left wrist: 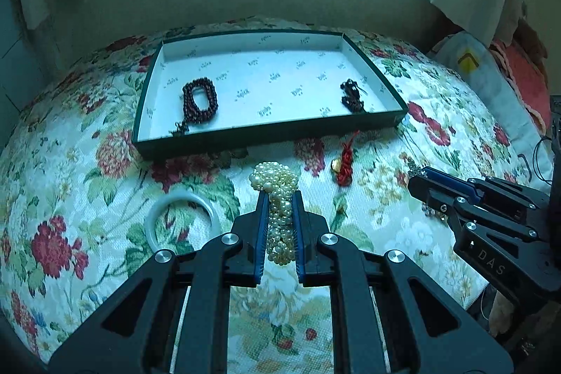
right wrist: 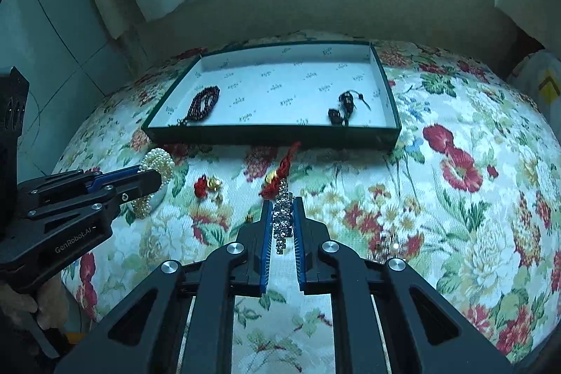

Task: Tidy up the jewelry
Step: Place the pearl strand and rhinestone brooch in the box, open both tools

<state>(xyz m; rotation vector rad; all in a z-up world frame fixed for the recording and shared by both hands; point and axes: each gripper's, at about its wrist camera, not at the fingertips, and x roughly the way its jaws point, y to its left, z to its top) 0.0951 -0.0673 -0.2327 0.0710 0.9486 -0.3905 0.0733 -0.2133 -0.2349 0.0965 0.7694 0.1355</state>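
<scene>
Pearls point(left wrist: 278, 209) sit clamped in the left tongs point(left wrist: 279, 198), low centre of the left view; the right tongs point(right wrist: 283, 209) pinch a crystal chain point(right wrist: 283, 216) the same way. Both loads hang over the floral surface point(right wrist: 455, 216), short of the tray point(left wrist: 273, 128) at upper centre. To do this well, I would carry each bundle over the near rim, lower it onto bare lining between the two pieces already inside, then release. Counted: two bead strings in the tray, one white bangle point(left wrist: 182, 219) at lower left, one red knot point(left wrist: 345, 163), a few small gold bits point(right wrist: 212, 184).
</scene>
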